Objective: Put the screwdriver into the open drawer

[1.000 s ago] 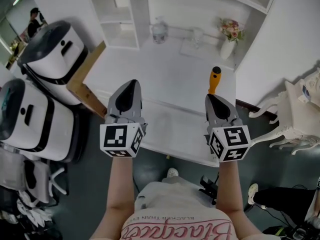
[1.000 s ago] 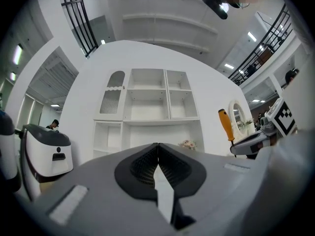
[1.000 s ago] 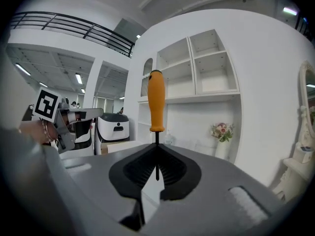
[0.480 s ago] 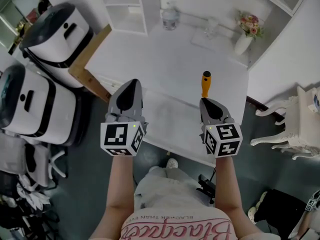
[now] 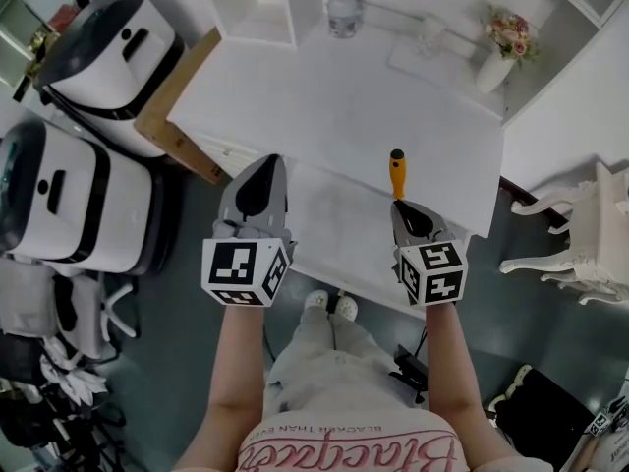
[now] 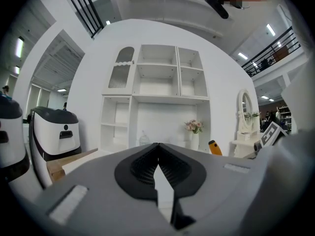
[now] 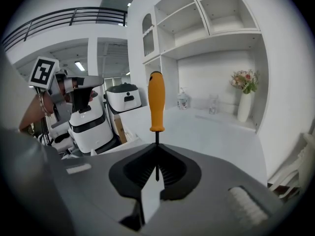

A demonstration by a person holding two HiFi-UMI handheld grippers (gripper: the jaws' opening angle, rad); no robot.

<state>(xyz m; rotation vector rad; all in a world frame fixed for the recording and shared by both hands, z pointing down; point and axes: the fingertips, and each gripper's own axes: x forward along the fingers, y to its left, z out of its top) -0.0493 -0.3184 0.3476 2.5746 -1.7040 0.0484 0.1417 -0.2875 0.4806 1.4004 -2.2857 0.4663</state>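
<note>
**Screwdriver to drawer: holding it by the skinny end, tips welcome**

My right hand-held gripper [image 7: 157, 149] is clamped shut on the screwdriver [image 7: 156, 102]. I've got it by the thin metal shaft, so the orange handle sticks out past the jaw tips. From the head view the tool hangs over the front of the white desk [image 5: 324, 77], right about where the pulled-out drawer [image 5: 339, 232] begins. My left hand-held gripper [image 6: 158, 146] is closed with nothing in it and sits off to the side, well apart from the tool.

My thinking for doing this bit right:

- All the weight is in the handle and I'm pinching a slim round shaft, so I reckon it could swivel in the pads if I jerk it. Steady squeeze, slow moves.
- Bring it toward me so the whole length is over the drawer, not half on the desk top.
- Get the handle below the drawer's walls before letting go. A drop would probably make it bounce or roll.
- Lay it along the drawer, then open the jaws and back straight out so the pads don't drag the shaft.

Left one probably just stays clear.
</note>
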